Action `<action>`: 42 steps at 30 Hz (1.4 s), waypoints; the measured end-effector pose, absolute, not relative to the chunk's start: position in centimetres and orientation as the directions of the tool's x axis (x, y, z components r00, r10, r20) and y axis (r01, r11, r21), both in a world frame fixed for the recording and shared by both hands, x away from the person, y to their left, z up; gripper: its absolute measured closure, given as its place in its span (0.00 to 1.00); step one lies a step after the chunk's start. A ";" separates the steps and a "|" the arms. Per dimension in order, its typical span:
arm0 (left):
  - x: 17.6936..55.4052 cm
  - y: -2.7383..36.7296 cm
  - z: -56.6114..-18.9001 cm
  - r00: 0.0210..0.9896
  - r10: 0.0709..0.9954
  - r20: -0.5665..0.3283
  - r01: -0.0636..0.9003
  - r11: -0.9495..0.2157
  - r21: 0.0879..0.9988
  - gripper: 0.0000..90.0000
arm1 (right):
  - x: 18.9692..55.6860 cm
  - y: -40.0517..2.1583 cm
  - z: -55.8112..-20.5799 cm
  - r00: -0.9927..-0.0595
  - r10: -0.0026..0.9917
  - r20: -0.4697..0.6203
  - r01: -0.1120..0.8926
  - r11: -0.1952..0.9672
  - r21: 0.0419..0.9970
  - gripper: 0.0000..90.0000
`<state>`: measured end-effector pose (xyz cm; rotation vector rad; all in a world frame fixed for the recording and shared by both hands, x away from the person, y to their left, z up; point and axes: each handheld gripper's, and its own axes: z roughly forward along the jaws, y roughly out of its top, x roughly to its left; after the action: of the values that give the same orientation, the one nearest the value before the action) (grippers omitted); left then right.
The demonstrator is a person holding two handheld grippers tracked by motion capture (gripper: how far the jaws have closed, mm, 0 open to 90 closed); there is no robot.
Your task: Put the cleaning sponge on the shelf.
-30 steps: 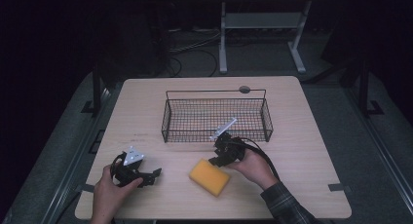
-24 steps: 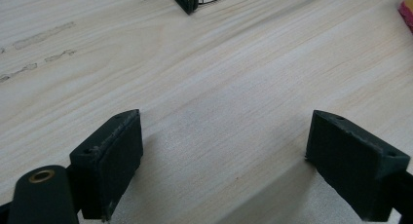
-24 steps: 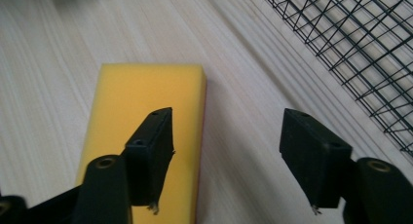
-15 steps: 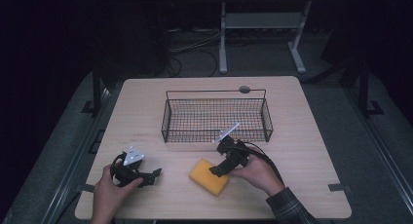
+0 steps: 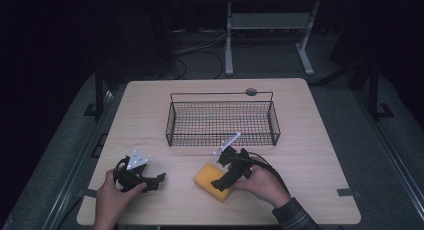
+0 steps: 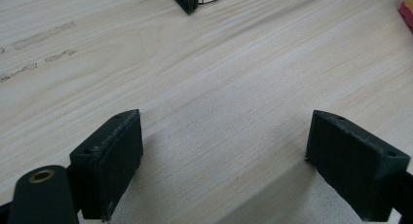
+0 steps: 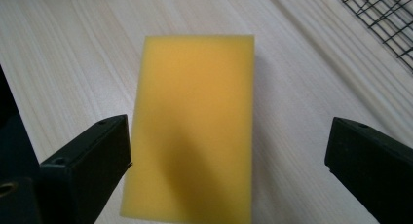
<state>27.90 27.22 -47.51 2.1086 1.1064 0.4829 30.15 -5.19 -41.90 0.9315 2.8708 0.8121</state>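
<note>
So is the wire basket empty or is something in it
Empty. From the high view, the black wire basket shows bare table through its mesh floor. The yellow sponge lies outside it on the table, nearer the person.

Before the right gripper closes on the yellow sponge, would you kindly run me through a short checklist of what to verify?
1. Right gripper jaws open, having just been opening: ok.
2. Yellow rectangular foam sponge lying between the jaws: ok; pads not pressing on it.
3. Sponge flat on the light wooden table: ok.
4. Black wire basket empty and upright beyond the sponge: ok.
5. Left gripper open, resting apart from the sponge: ok.
6. Sponge's stiffness: cannot tell.
</note>
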 end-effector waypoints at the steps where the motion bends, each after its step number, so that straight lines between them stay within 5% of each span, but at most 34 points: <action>1: 27.9 27.2 -47.5 0.566 0.824 0.006 0.565 -0.393 0.726 0.14 | 30.1 -5.1 -42.0 -0.823 0.550 0.142 0.542 0.688 0.482 0.03; 33: 27.9 27.2 -47.5 0.568 0.823 0.008 0.564 -0.397 0.724 0.14 | 29.6 -1.9 -45.4 -0.860 0.502 0.090 0.489 0.761 0.426 0.07; 42: 27.9 27.2 -47.5 0.567 0.824 0.006 0.564 -0.393 0.726 0.14 | 29.6 -2.0 -45.2 -0.861 0.502 0.081 0.484 0.761 0.432 0.16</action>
<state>27.90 27.22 -47.51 2.1090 1.1058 0.4832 29.57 -2.01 -45.23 0.8156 2.9101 0.6975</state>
